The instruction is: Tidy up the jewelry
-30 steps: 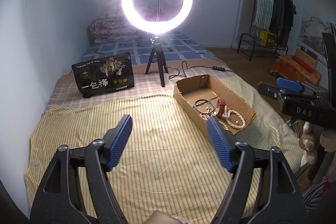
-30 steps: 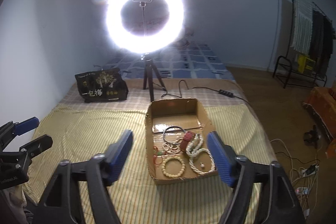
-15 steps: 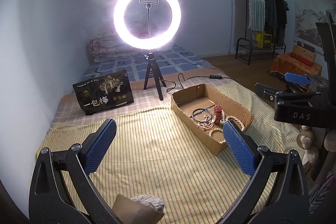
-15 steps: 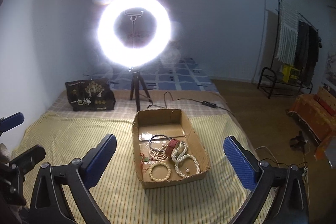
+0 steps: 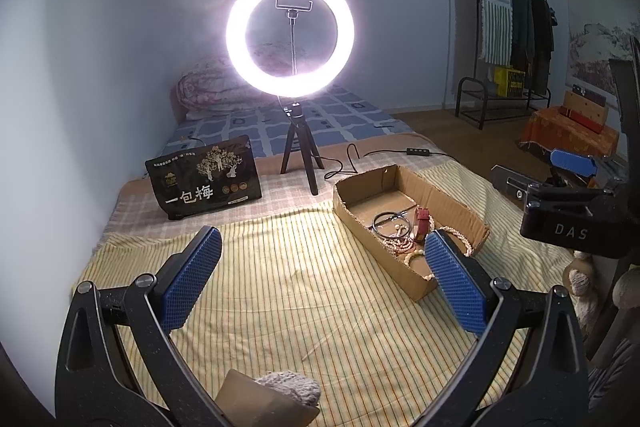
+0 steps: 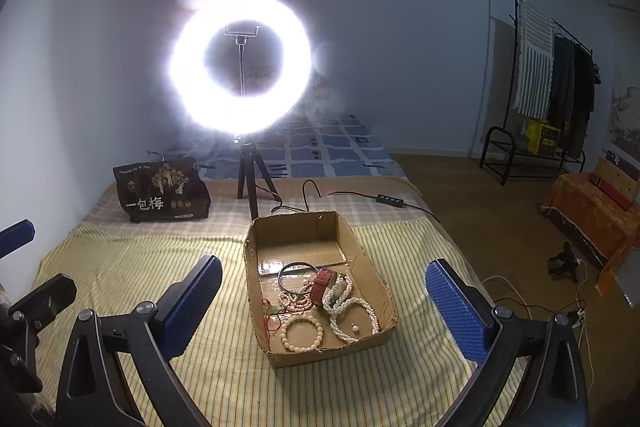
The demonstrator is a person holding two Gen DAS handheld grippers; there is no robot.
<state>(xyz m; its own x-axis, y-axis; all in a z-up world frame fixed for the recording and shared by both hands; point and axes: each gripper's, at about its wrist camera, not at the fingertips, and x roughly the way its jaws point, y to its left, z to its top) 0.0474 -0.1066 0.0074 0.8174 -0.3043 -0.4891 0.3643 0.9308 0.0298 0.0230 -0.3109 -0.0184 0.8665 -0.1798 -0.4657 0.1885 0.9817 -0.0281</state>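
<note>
An open cardboard box (image 6: 372, 269) lies on the yellow striped bed cover (image 6: 160, 267); it also shows in the left wrist view (image 5: 452, 205). Inside lie several bead bracelets (image 6: 302, 333), a pearl strand (image 6: 352, 307), a black ring bangle (image 6: 298, 269) and a red strap (image 6: 322, 285). My right gripper (image 6: 324, 301) is open and empty, held above the box's near end. My left gripper (image 5: 320, 273) is open and empty, over the bed cover left of the box. The right gripper shows in the left wrist view (image 5: 568, 179).
A lit ring light on a tripod (image 5: 298, 151) stands behind the box, with a cable and switch (image 6: 390, 201). A black printed bag (image 5: 204, 183) lies at the back left. A clothes rack (image 6: 552, 99) and an orange-covered stand (image 6: 592, 215) are at the right.
Both grippers opened wide from a narrower gap a second ago. Both views pulled back and tilted up a little. Nothing in the box moved.
</note>
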